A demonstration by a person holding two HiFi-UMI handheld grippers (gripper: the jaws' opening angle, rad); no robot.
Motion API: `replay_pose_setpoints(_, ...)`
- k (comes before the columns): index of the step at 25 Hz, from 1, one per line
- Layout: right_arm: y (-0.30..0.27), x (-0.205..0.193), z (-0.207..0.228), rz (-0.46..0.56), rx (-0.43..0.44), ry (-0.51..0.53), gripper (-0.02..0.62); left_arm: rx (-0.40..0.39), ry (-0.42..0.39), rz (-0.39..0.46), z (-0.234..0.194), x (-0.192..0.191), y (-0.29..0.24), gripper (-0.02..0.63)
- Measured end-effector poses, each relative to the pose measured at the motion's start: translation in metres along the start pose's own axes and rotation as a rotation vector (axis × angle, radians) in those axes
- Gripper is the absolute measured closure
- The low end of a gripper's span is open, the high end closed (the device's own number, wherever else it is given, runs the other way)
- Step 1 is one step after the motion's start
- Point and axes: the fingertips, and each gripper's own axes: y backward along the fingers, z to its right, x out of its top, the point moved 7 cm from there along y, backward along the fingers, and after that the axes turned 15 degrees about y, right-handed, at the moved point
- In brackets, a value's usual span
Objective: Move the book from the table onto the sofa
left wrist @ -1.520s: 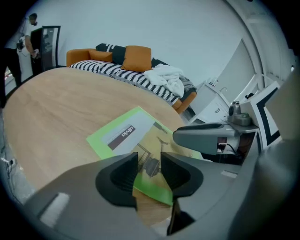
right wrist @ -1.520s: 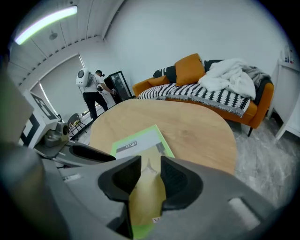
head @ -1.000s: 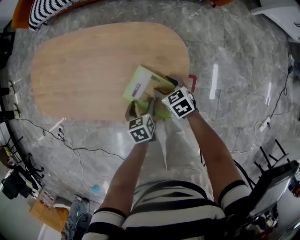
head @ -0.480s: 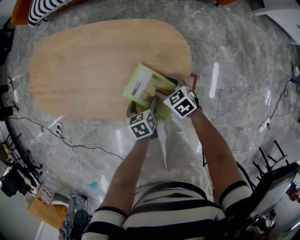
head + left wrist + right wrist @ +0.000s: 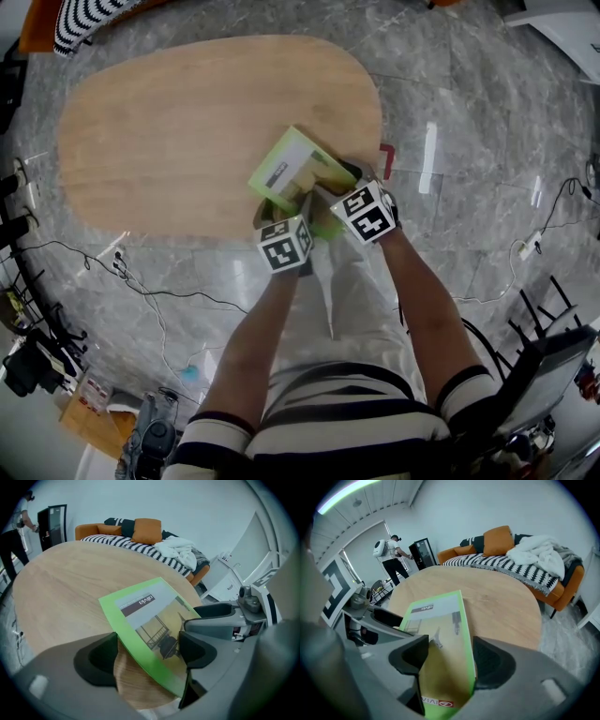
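A green-bordered book (image 5: 295,169) lies flat on the oval wooden table (image 5: 169,122), turned cornerwise near the table's right front edge. My left gripper (image 5: 284,211) is at the book's near-left edge. In the left gripper view the book (image 5: 145,616) runs slantwise between the wide jaws of the left gripper (image 5: 147,653), which have just been closing a little; bare wood shows beside the left pad. My right gripper (image 5: 333,183) is at the near-right side. The book's end (image 5: 440,634) lies between the parted jaws of the right gripper (image 5: 450,660), its green edge against the right pad.
An orange sofa (image 5: 511,559) with a striped cover, cushions and a white cloth (image 5: 539,550) stands beyond the table's far end. A person (image 5: 393,559) stands by a dark cabinet far off. Cables (image 5: 141,281) trail over the marble floor, and a red bracket (image 5: 384,159) sits by the table's right edge.
Both grippers stay at the book's near corner, with the right one edged slightly along it. The book has not shifted on the table.
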Motion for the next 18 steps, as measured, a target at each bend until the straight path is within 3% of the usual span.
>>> replay_pose_setpoints(18, 0.023, -0.041, -0.027, -0.009, -0.14, -0.216, 0.305, -0.054, -0.15, -0.078, 0.006, -0.024, 0.005, 0.23)
